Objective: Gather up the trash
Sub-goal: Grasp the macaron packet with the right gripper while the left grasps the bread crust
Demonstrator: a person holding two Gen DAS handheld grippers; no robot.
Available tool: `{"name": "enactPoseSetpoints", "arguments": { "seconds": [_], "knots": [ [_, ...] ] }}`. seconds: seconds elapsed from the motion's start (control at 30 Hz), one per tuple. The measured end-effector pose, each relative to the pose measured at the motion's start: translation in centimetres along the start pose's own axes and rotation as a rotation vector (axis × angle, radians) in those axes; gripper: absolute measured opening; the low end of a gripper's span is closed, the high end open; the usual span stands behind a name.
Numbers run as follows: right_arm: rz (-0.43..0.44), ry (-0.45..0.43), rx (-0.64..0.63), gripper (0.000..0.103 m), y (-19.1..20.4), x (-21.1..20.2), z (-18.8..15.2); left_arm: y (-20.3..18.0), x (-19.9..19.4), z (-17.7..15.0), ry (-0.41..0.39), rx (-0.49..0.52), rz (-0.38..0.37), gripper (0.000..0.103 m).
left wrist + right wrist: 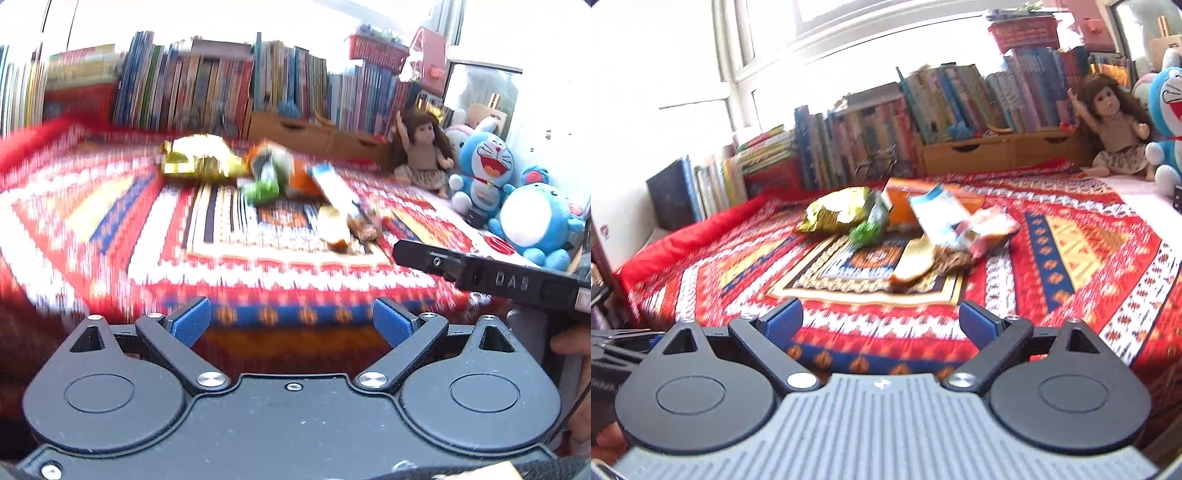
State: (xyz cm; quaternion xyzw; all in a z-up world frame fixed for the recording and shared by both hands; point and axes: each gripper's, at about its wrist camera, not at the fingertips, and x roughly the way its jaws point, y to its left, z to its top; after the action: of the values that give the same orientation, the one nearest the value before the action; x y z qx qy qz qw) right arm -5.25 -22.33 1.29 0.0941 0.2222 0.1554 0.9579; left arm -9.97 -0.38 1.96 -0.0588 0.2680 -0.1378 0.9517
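Both grippers, left (291, 319) and right (881, 319), are held released and empty at the near edge of the cloth (1071, 240), while the wrappers (905, 225) are heaped mid-cloth, straight ahead, seemingly nearer the right one.

The only lettering that can be read is "DAS", raised in pale capitals on the black body of the right gripper (509, 282) reaching in just right of the left gripper's right finger (391, 320); book spines and wrapper print are too blurred.
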Motion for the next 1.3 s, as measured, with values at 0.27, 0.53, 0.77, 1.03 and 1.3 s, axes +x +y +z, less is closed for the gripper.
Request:
{"name": "enactPoseSetpoints", "arguments": {
  "seconds": [0.27, 0.53, 0.77, 1.03, 1.3],
  "knots": [
    [-0.081, -0.030, 0.053, 0.090, -4.8, 3.0, 5.5, -2.9, 3.9, 3.9, -0.059, 0.015, 0.004, 0.094],
    [-0.122, 0.042, 0.133, 0.085, -8.7, 8.0, 8.0, -5.7, 11.4, 4.5, 0.004, 0.083, 0.035, 0.084],
    [-0.124, 0.110, 0.178, 0.084, -10.1, 11.7, 8.1, -6.2, 15.2, 4.8, 0.048, 0.060, 0.018, 0.073],
    [-0.118, 0.158, 0.183, 0.076, -10.1, 13.9, 7.3, -7.1, 17.5, 4.1, 0.065, 0.119, 0.068, 0.060],
    [-0.111, 0.173, 0.160, 0.049, -9.4, 14.0, 6.7, -6.9, 16.8, 4.3, 0.059, 0.133, 0.085, 0.034]
  ]
}}
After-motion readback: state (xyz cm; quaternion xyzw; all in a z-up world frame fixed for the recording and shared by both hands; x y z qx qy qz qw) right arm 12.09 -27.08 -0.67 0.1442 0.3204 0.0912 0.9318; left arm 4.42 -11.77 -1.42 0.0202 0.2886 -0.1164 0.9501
